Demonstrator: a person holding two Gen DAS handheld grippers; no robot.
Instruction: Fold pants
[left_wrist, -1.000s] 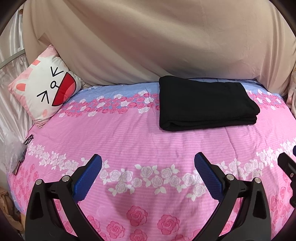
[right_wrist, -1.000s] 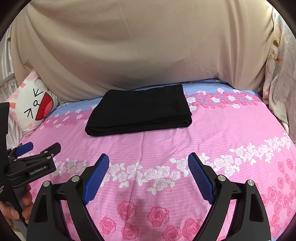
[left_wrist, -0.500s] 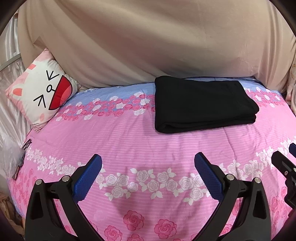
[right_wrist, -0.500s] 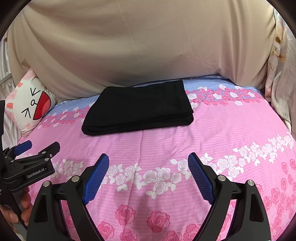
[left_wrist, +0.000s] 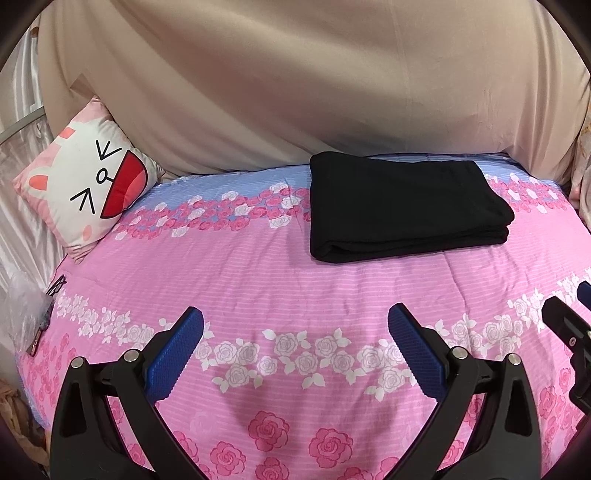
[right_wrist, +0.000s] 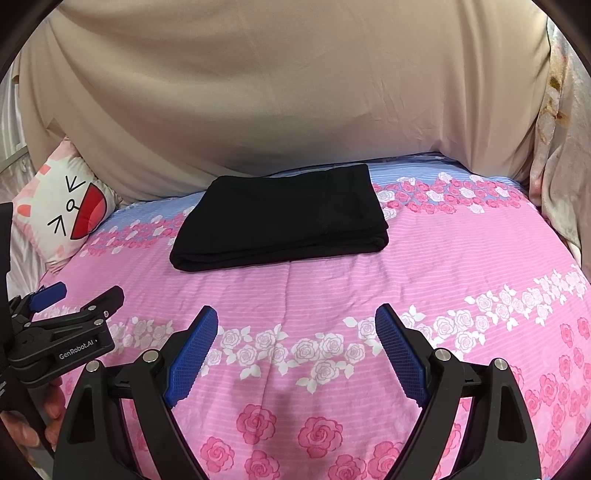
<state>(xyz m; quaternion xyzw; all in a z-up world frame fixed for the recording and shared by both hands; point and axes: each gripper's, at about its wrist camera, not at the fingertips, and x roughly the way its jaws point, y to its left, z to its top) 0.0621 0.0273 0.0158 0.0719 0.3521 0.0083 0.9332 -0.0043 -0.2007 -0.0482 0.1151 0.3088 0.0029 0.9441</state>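
Observation:
The black pants lie folded into a flat rectangle at the far side of the pink floral bed; they also show in the right wrist view. My left gripper is open and empty, hovering over the near part of the bed, well short of the pants. My right gripper is open and empty too, at about the same distance from the pants. The left gripper's side also shows at the left edge of the right wrist view.
A cartoon-face pillow leans at the bed's far left corner. A beige sheet hangs behind the bed. A floral cloth hangs on the right. A plastic bag lies off the bed's left edge.
Both grippers have drawn back slightly and shifted; the pants appear a little farther and more centred. The pants have not moved, and both grippers stay open.

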